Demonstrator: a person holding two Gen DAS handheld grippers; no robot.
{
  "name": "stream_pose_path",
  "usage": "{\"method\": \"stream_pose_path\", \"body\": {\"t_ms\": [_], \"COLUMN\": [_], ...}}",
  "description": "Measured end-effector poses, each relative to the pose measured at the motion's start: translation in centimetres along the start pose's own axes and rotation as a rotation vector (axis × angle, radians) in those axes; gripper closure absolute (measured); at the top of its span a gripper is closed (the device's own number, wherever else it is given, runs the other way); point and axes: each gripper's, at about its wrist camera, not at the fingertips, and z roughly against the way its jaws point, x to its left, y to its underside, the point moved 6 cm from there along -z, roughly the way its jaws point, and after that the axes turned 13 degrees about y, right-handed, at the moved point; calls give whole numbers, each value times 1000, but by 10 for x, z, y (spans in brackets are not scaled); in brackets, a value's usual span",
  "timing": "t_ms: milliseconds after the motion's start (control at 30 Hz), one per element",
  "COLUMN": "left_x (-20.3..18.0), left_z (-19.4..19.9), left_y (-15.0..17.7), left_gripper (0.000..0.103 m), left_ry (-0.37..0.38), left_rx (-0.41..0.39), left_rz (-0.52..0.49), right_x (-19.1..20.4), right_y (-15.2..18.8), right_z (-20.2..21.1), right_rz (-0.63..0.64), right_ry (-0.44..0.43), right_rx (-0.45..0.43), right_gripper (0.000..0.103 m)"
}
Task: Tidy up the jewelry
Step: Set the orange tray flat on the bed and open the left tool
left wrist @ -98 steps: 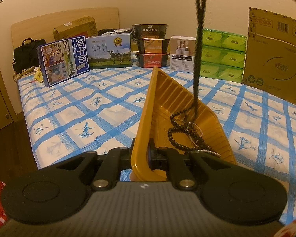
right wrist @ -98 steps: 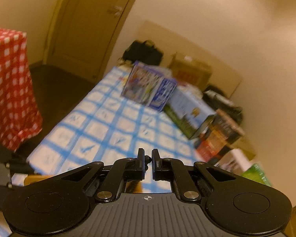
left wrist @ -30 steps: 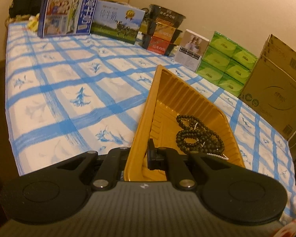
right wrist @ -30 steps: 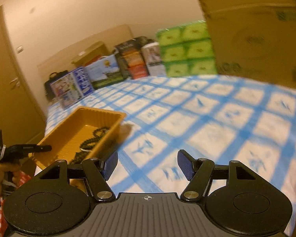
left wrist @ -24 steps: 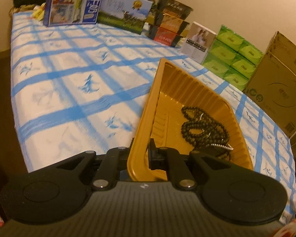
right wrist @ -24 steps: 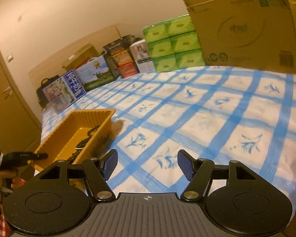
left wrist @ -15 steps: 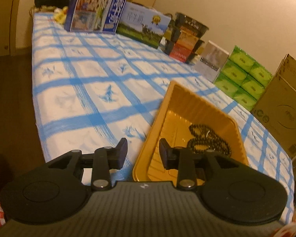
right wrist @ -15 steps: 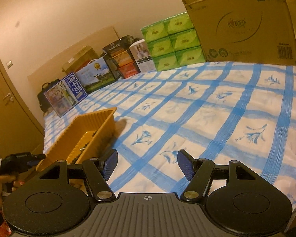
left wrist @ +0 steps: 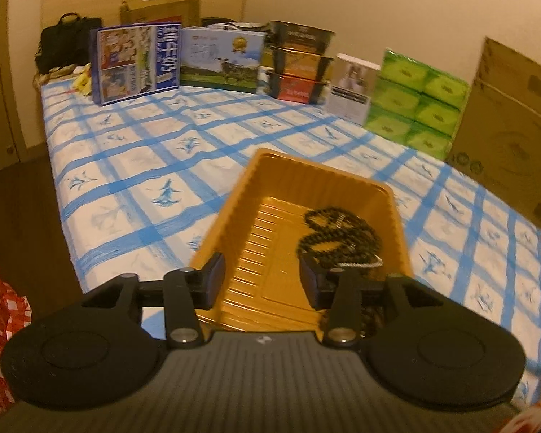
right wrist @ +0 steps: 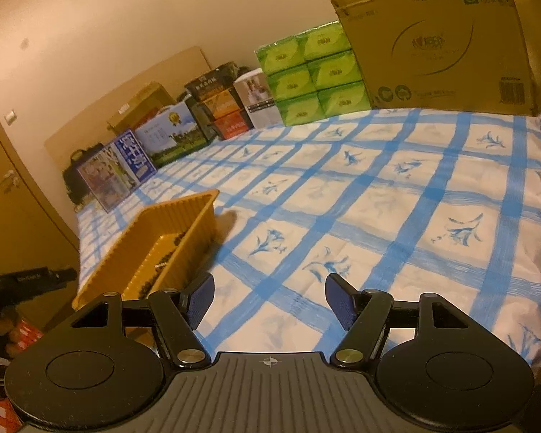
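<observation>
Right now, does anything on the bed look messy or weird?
Only small things. The black bead necklace lies in a tangled heap at one side of the yellow tray, not laid out neatly. The tray sits near the bed's edge, at a slant to the blue checked sheet. Nothing looks spilled or broken.

A blue-checked bedsheet (left wrist: 133,166) carries, along its far edge, milk cartons (left wrist: 139,61), stacked bowls (left wrist: 301,66), green tissue packs (left wrist: 414,104) and a cardboard box (left wrist: 508,126) at right.
</observation>
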Motion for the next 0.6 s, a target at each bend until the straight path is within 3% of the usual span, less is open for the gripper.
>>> {"method": "stream_pose_path", "body": {"t_ms": [267,333,533,600], "left_x": [-49,-59,-81,-85], "left_z": [3,5,8,9], "left_y": [9,12,28,35], "left_gripper": [28,15,1,1], "left_ry": [27,30,45,50], "left_rx": [41,49,96,114], "left_rz": [-101,-119,-167,-179], "right_x": [6,7,12,13], "right_y": [5,7,20,25], "right_z": [11,14,20,22], "right_rz": [15,15,20,10], "right_ry": [93,113,170,180], "right_rx": [46,56,113,134], "right_gripper": [26,24,21,21]}}
